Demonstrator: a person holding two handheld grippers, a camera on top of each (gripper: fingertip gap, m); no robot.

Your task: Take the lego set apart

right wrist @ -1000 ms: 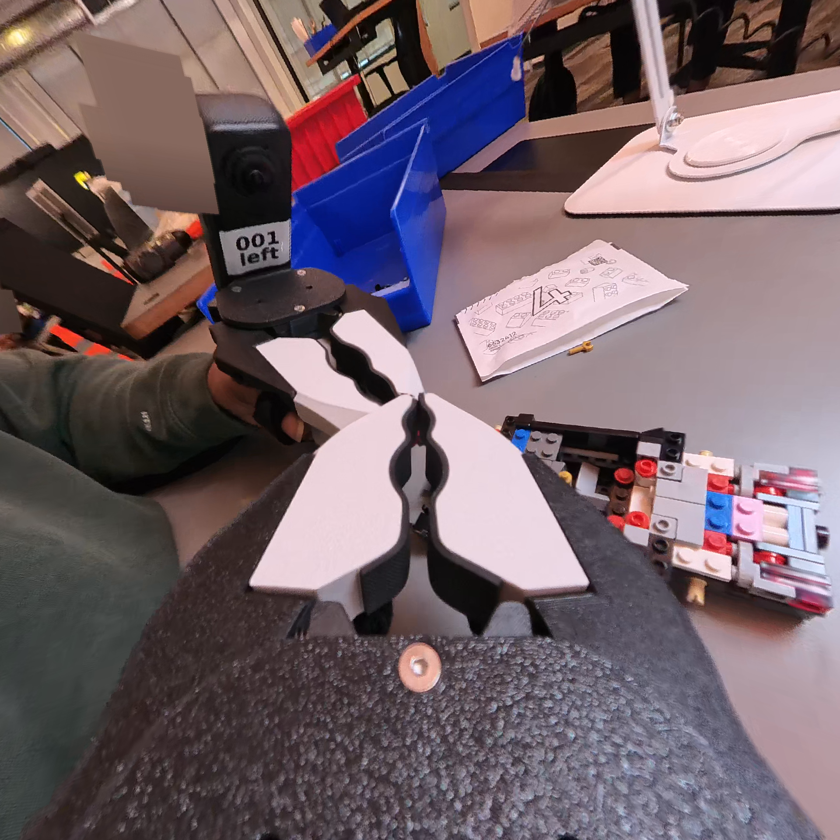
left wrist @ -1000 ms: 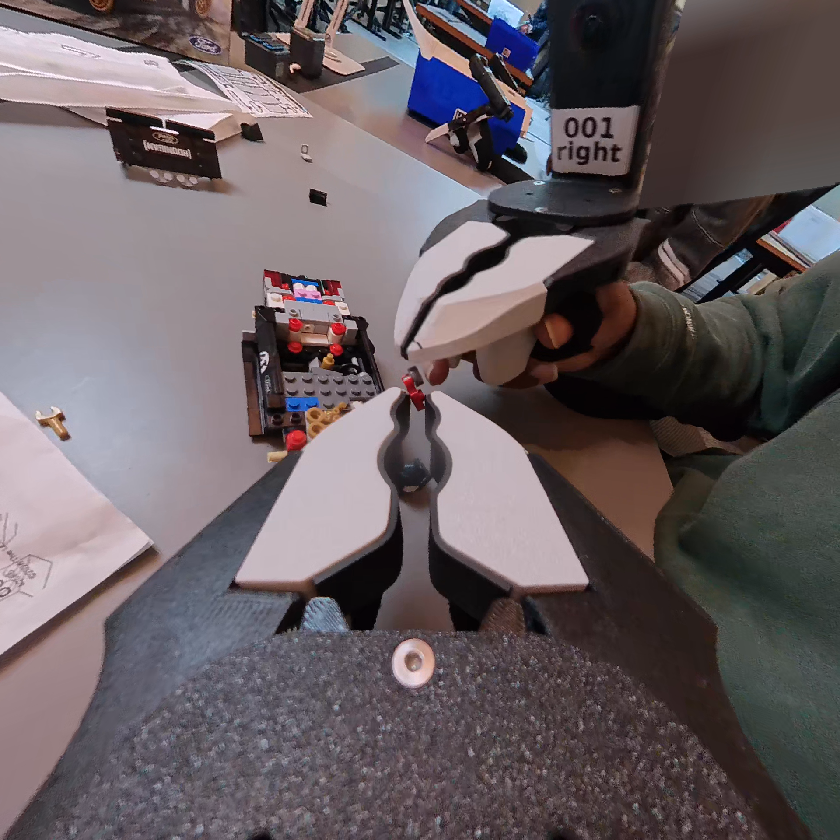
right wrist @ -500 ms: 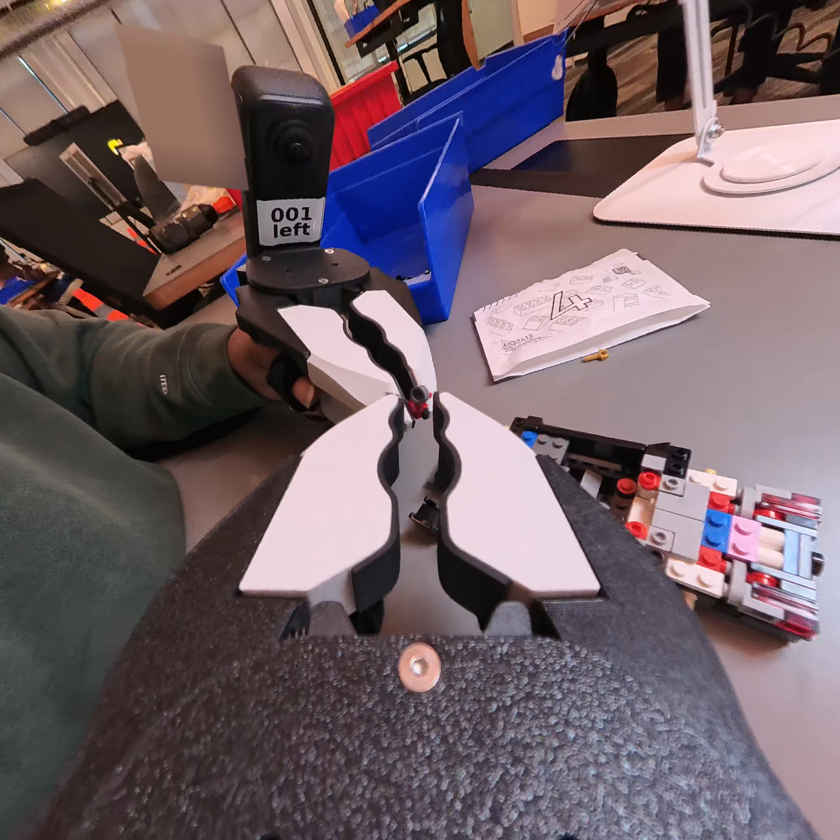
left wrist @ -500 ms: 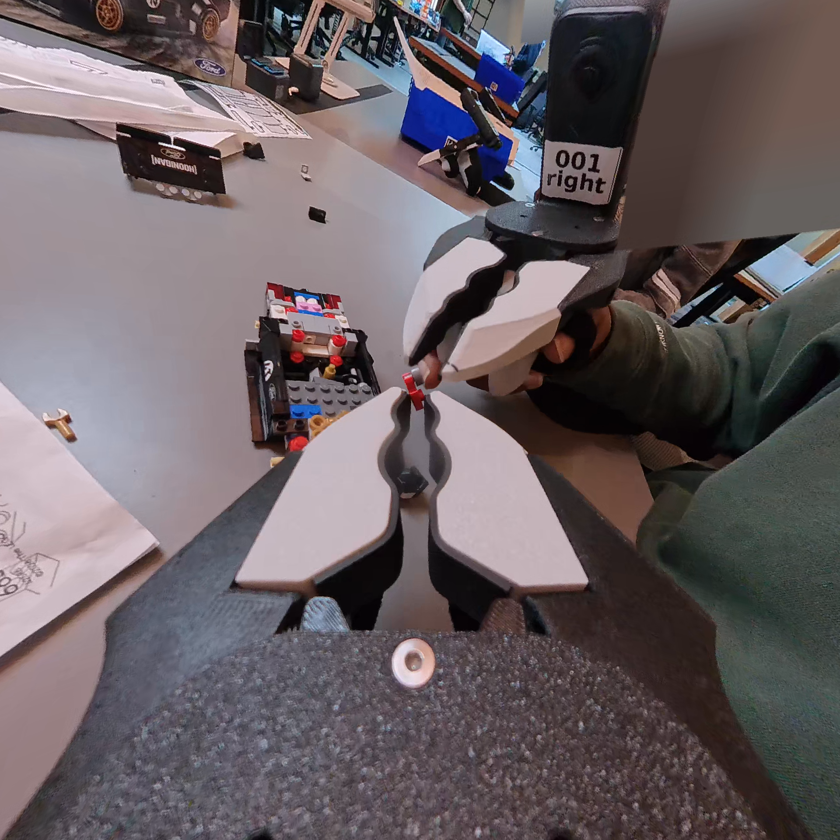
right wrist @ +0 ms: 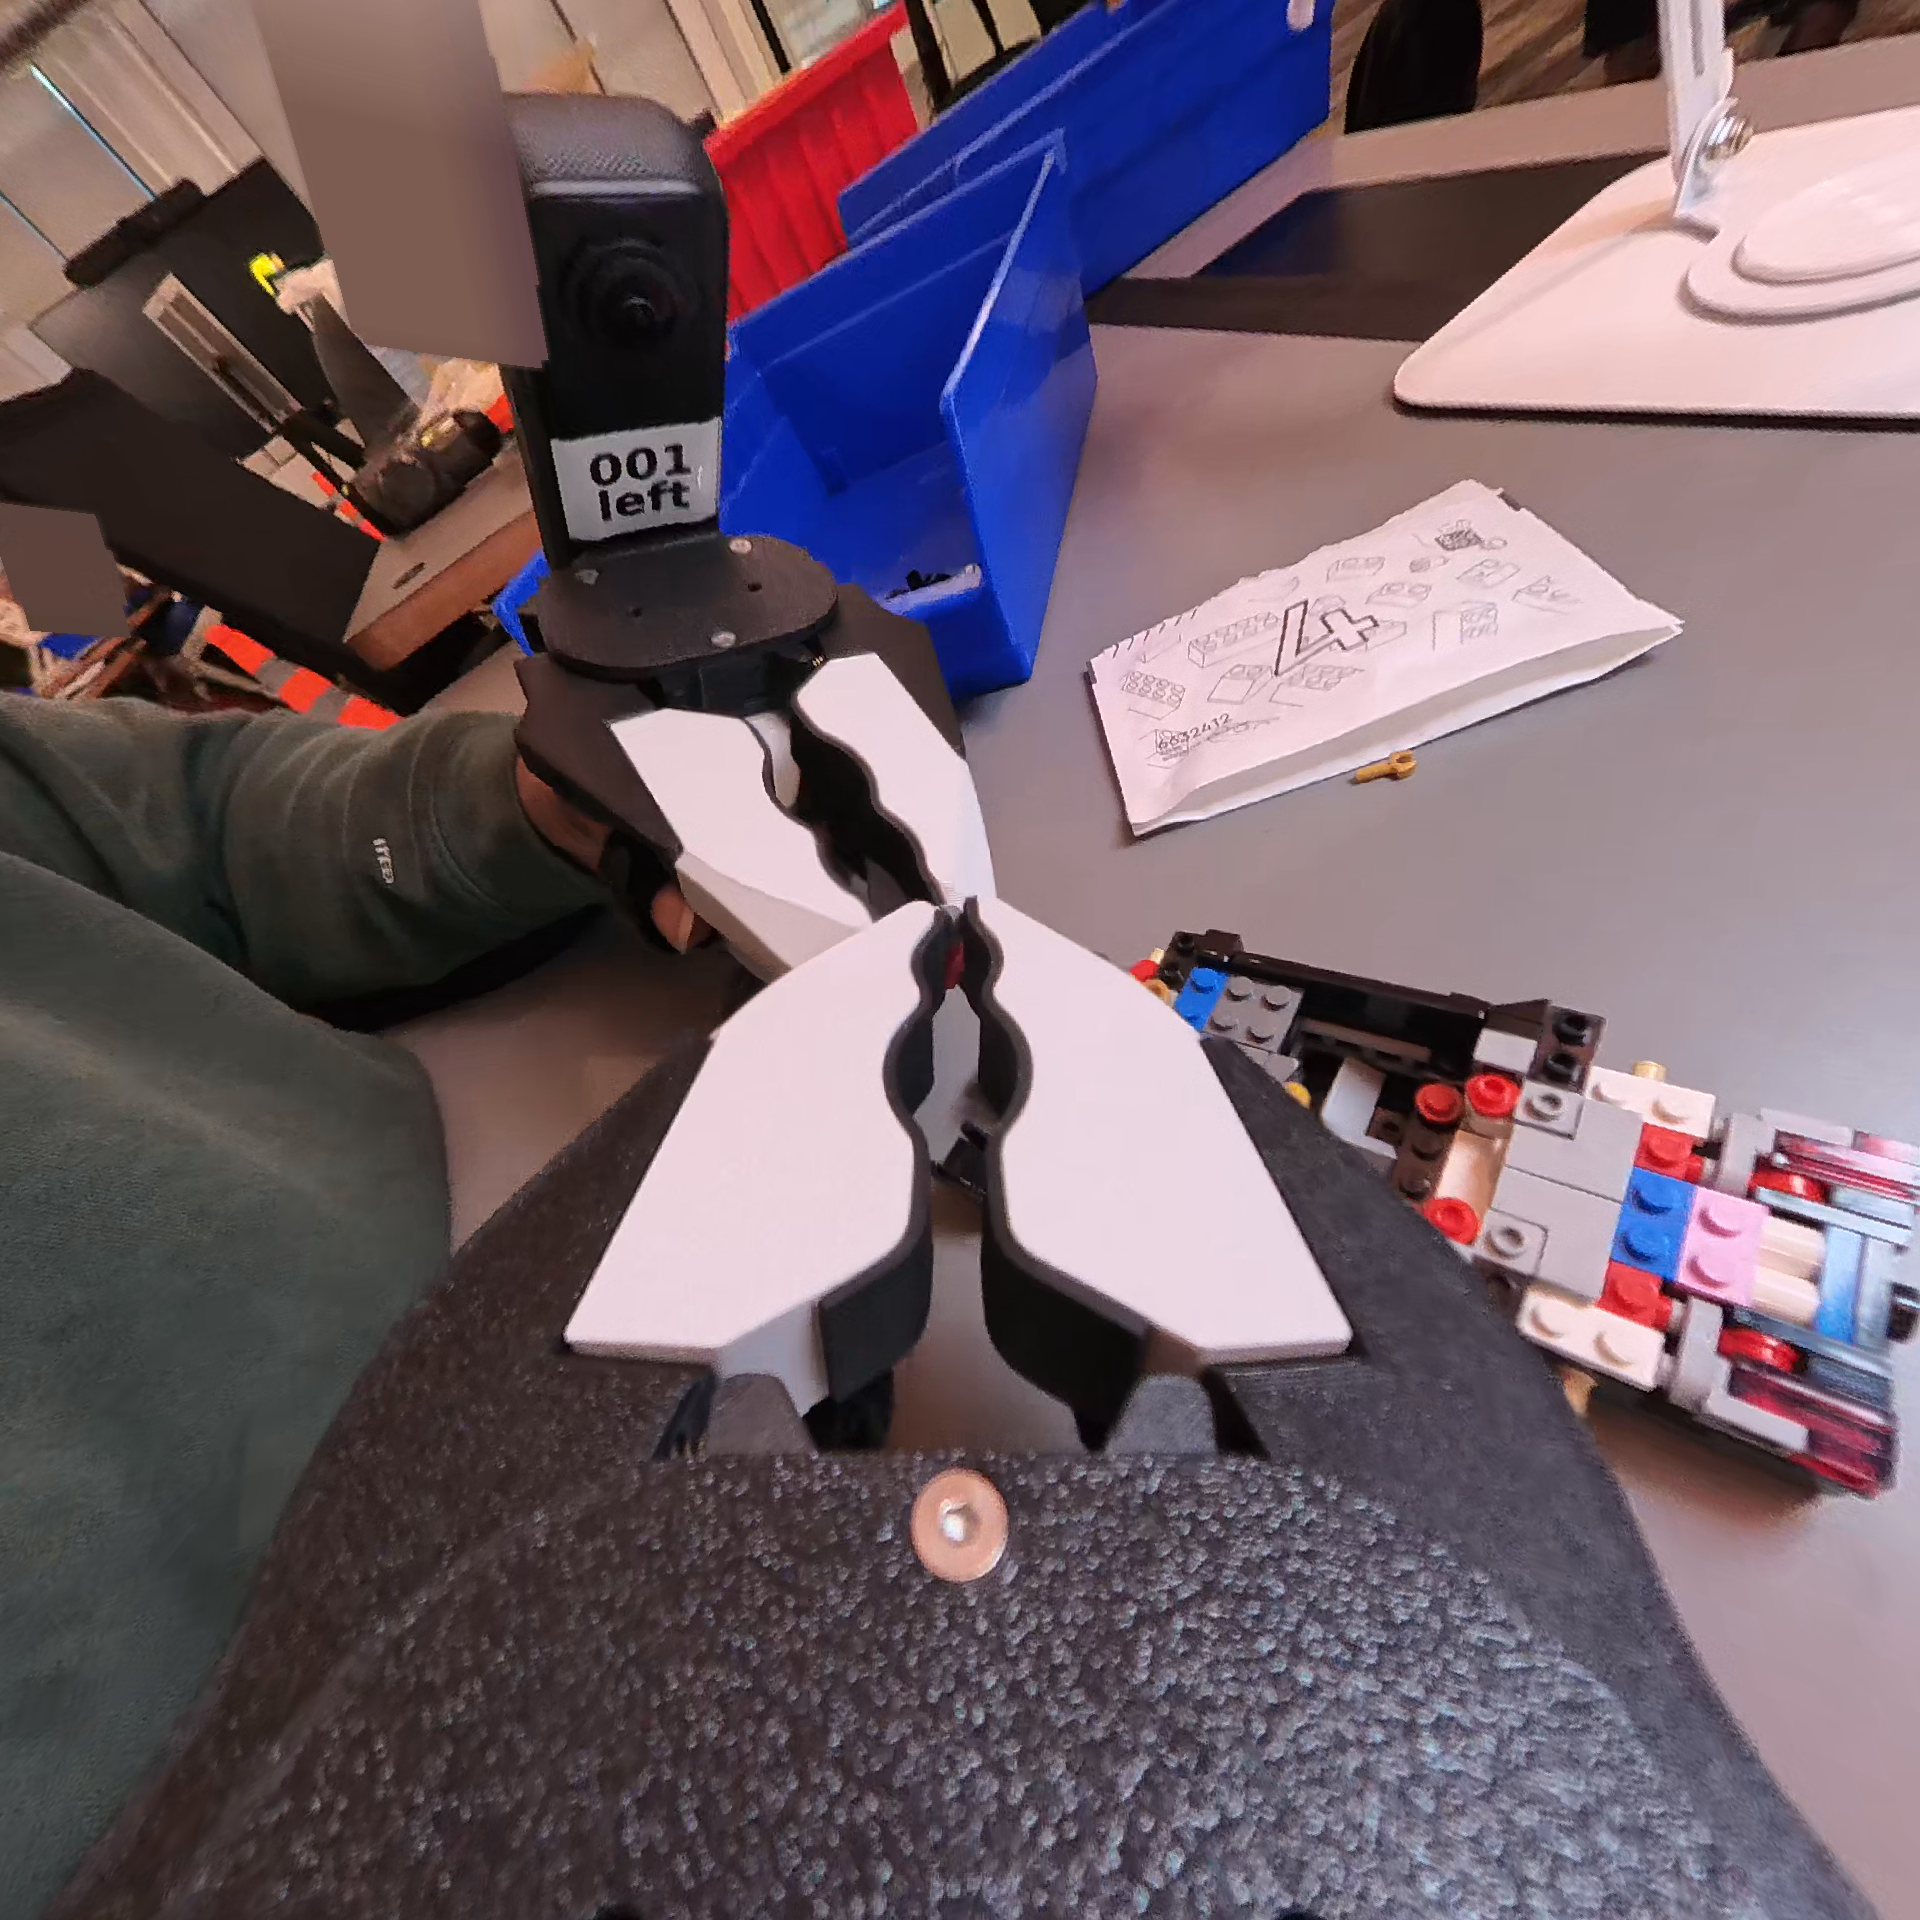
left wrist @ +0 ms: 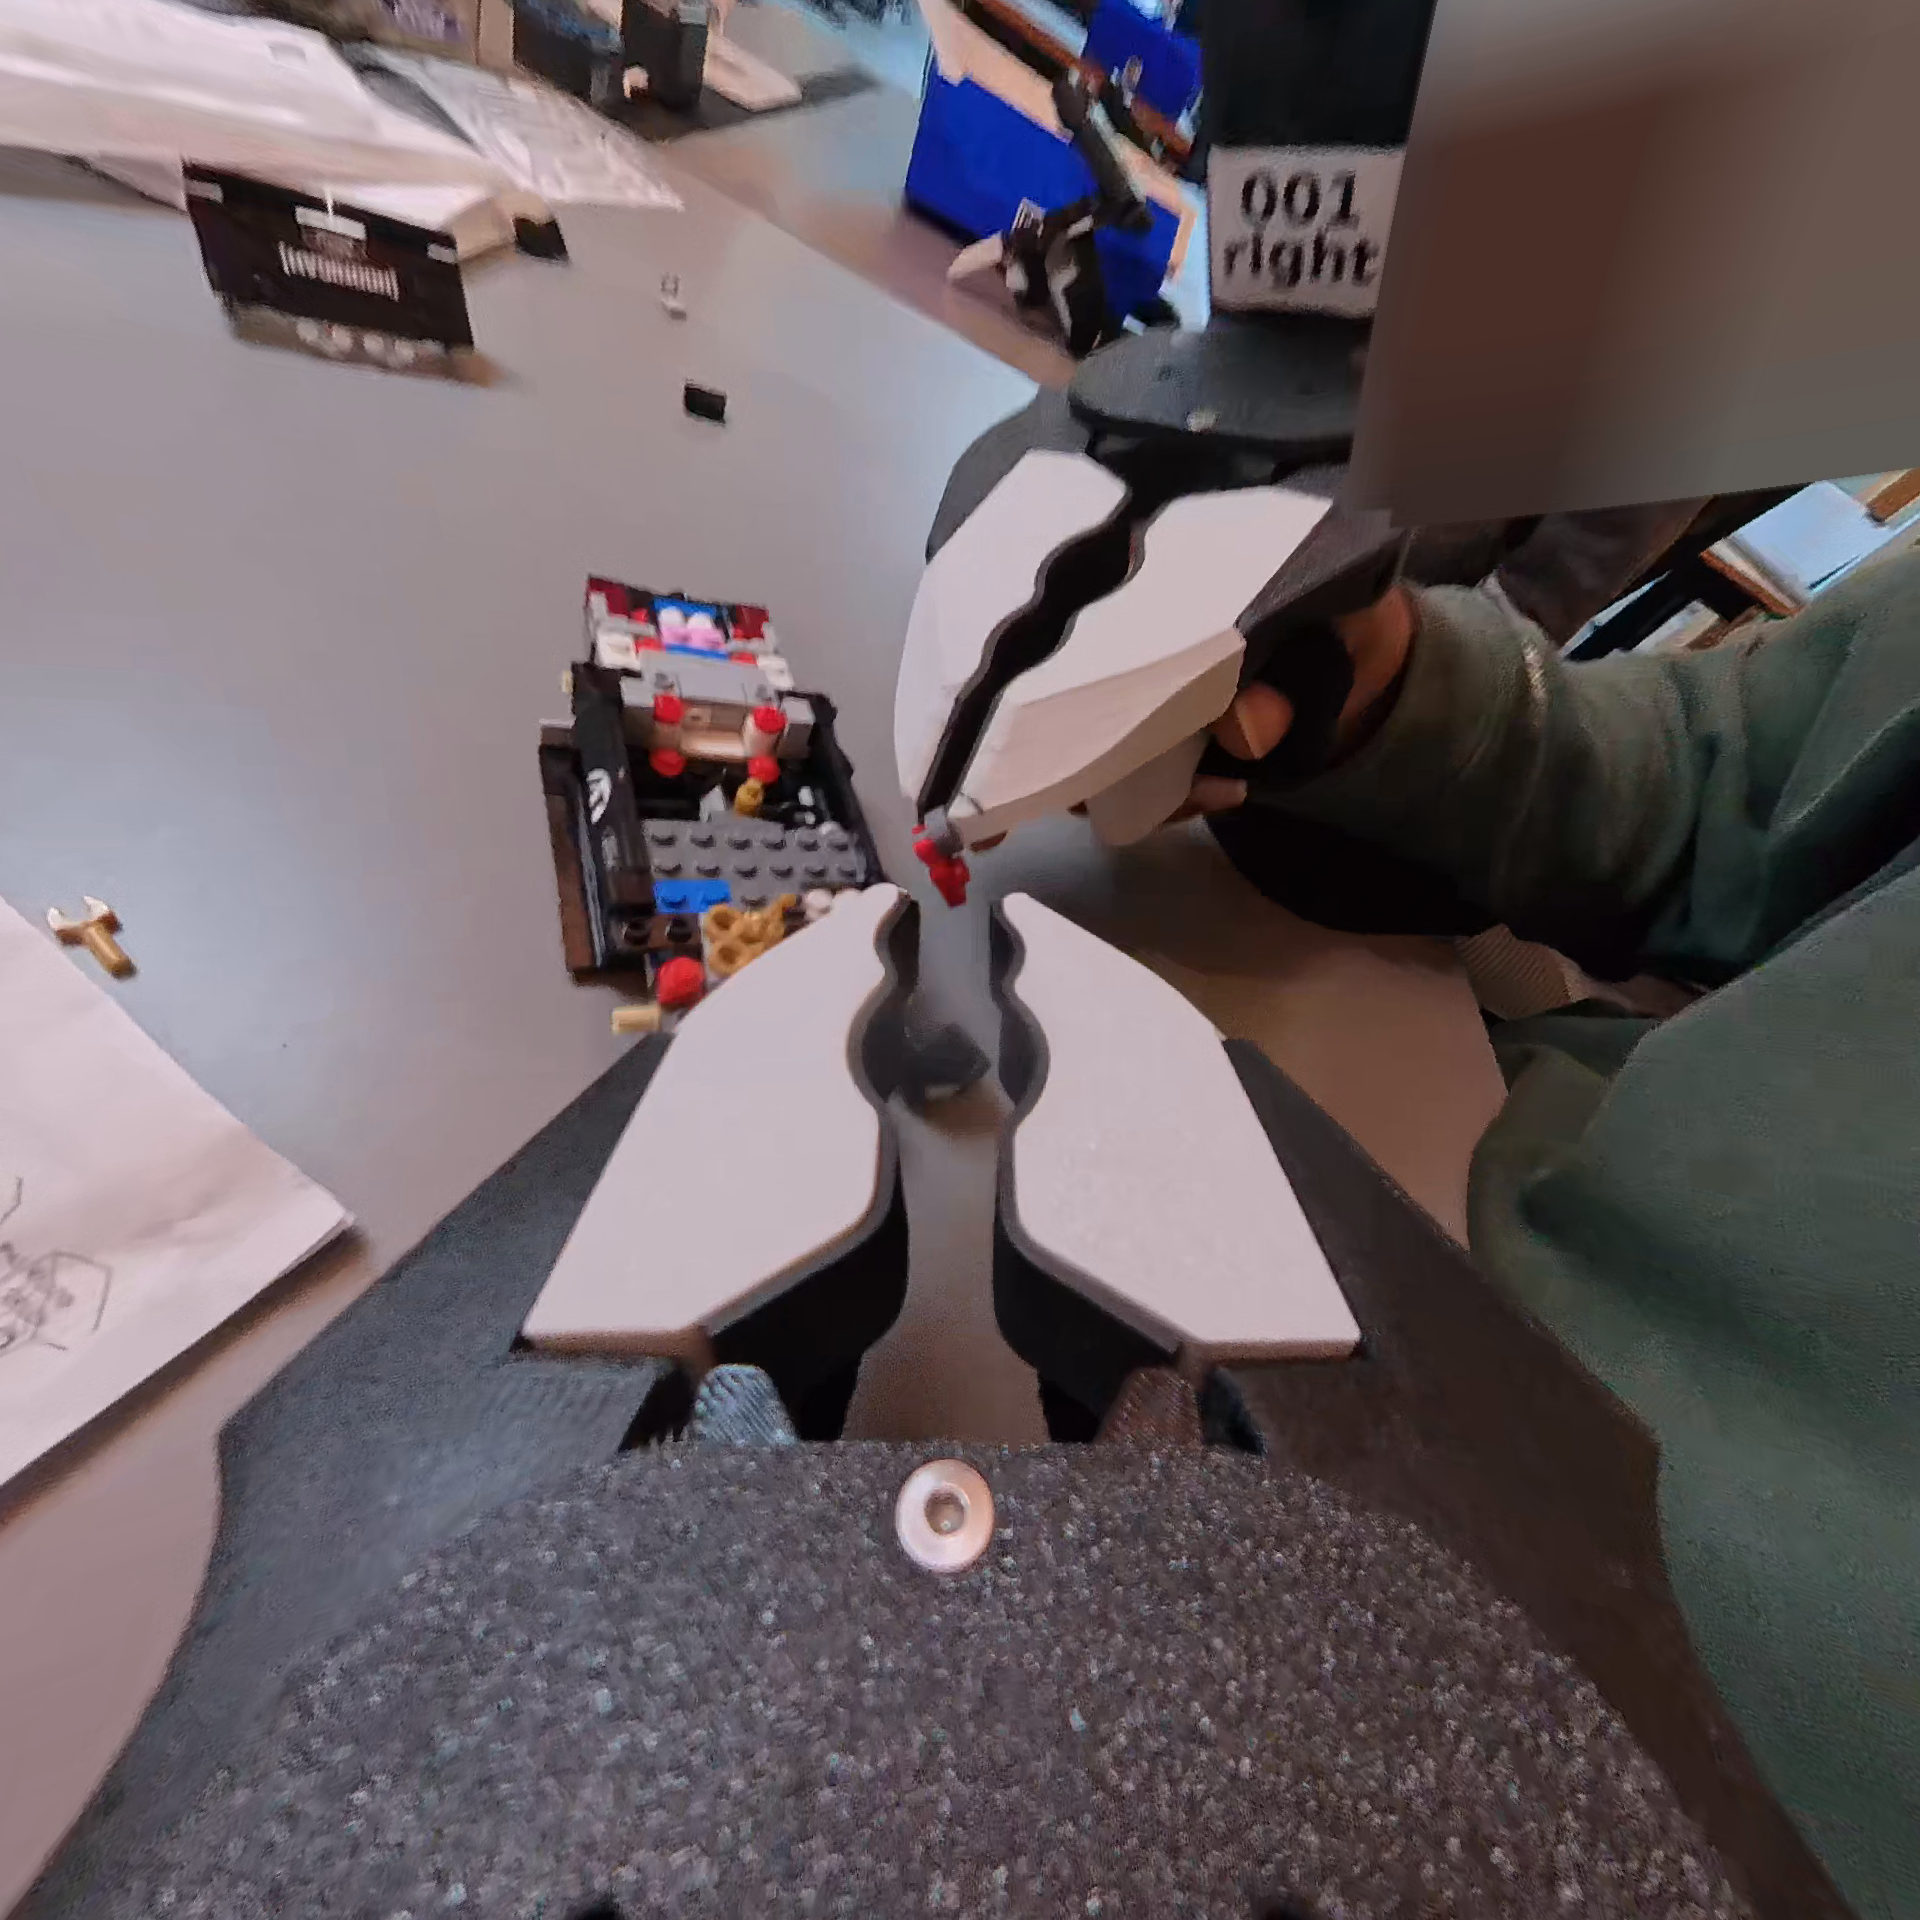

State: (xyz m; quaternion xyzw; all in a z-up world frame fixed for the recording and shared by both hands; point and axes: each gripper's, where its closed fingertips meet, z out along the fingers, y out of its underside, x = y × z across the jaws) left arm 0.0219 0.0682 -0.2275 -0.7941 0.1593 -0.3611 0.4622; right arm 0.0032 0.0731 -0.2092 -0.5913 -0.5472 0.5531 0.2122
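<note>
Left gripper (left wrist: 948, 906): fingers apart, nothing between them; tips just below the red piece.
Right gripper (right wrist: 958, 916): clenched on small red piece (left wrist: 940, 864), held above table, in front of the person.
Red piece: shape hard to make out, partly hidden by the tips; in right wrist view only a red sliver shows.
Lego set (right wrist: 1558, 1174): flat on grey table (right wrist: 1507, 831), half-built car, near edge partly hidden behind gripper bodies in both views.
Dark bit (left wrist: 940, 1060): on table under left gripper, blurred, cannot tell what it is.
Paper bag (right wrist: 1361, 655): beyond the set, toward blue bin (right wrist: 935, 416).
Gold piece (right wrist: 1387, 768): just beside bag edge.
</note>
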